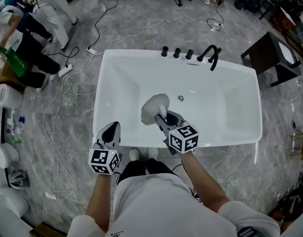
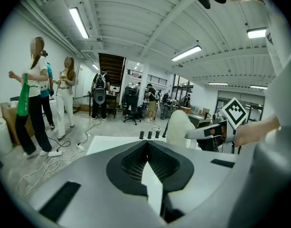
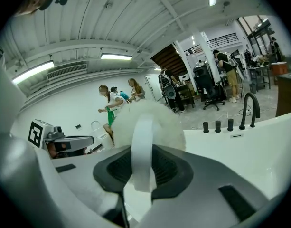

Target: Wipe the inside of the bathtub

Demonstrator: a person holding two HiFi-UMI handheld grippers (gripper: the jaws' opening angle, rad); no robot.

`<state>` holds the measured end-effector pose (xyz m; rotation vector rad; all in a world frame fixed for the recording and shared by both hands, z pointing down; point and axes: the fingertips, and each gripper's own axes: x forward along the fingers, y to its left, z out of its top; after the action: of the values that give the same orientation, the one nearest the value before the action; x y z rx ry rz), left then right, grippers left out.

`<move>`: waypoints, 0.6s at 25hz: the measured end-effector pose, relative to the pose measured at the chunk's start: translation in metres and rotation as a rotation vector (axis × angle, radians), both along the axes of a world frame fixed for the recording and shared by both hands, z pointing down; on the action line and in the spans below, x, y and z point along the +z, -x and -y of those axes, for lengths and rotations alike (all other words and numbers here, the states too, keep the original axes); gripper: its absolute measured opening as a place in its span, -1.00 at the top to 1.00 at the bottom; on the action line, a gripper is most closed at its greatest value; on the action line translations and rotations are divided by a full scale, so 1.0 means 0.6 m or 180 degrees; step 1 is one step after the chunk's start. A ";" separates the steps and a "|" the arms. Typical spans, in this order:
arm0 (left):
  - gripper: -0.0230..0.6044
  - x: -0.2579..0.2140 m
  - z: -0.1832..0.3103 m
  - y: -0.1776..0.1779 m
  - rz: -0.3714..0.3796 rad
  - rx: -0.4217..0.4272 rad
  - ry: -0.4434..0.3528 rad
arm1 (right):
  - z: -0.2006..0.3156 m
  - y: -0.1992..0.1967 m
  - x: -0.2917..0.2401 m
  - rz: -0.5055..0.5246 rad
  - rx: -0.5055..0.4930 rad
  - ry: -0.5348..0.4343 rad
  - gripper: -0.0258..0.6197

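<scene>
The white rectangular bathtub (image 1: 116, 63) is smooth and glossy. Its black curved faucet (image 1: 211, 57) and black round knobs (image 1: 176, 53) look matt. The white fluffy wiping pad (image 1: 153, 107) is soft, shaggy pile, with a smooth white strap (image 3: 141, 146). The grey veined floor (image 1: 275, 132) looks like polished stone. The right gripper (image 1: 162, 116) has matt grey plastic jaws with a ribbed black lining.

Bright, even light falls from long ceiling tubes (image 2: 79, 22); the white bathtub (image 1: 121, 83) glows with hardly a shadow on it. Both gripper views bulge like a fisheye, their corners black, and whatever sits closest looks soft
</scene>
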<state>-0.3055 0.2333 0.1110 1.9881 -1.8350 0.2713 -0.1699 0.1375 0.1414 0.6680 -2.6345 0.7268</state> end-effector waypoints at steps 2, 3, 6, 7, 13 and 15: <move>0.89 0.008 0.001 0.011 -0.0001 -0.0017 0.0021 | 0.007 0.018 0.007 0.0003 -0.0016 0.0010 0.62; 0.89 0.014 0.001 0.016 -0.0005 -0.0020 0.0034 | 0.010 0.027 0.012 -0.0002 -0.0017 0.0013 0.62; 0.89 0.035 0.010 0.038 -0.0033 -0.0022 0.0066 | 0.020 0.058 0.029 -0.0059 -0.0005 -0.0008 0.62; 0.89 0.043 0.015 0.048 -0.0046 -0.0021 0.0074 | 0.026 0.070 0.038 -0.0082 0.0006 -0.0020 0.62; 0.89 0.114 0.059 0.116 -0.0101 0.0014 0.0155 | 0.066 0.151 0.112 -0.0188 0.0074 -0.0079 0.62; 0.89 0.140 0.076 0.139 -0.0106 0.0010 0.0179 | 0.084 0.180 0.138 -0.0220 0.0081 -0.0104 0.62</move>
<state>-0.3890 0.1875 0.1949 1.9461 -1.7844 0.2859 -0.2777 0.0872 0.2241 0.7239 -2.5843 0.6570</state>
